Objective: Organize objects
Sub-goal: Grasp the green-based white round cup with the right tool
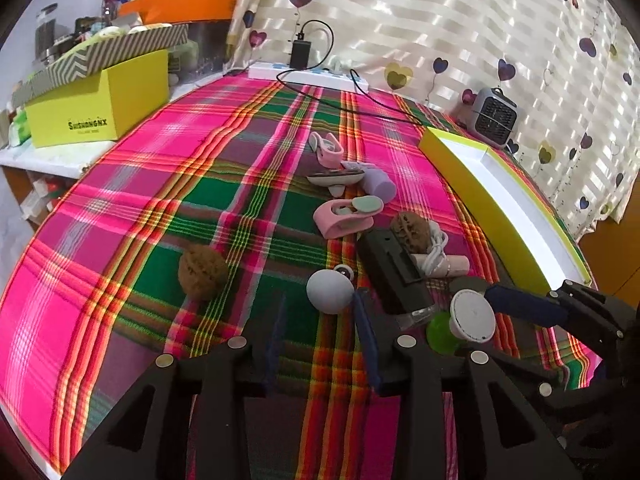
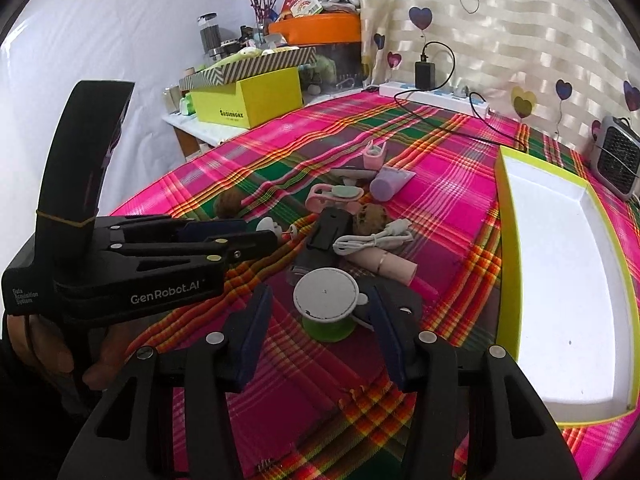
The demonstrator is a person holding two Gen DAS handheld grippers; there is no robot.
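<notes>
The right tongs (image 2: 320, 332) stand wide, with the green spool (image 2: 326, 304) between the pads but not yet pressed. To do this step well, I think the pads should meet the spool's round sides evenly, below its white top, before lifting. The left tongs (image 1: 322, 344) are also wide and hold nothing; the grey ball (image 1: 330, 291) lies just beyond their right finger. The yellow tray (image 2: 568, 280) waits empty at the right of the desk (image 1: 120, 240). The black box (image 2: 324, 240) behind the spool is close, so keep the fingers clear of it.
</notes>
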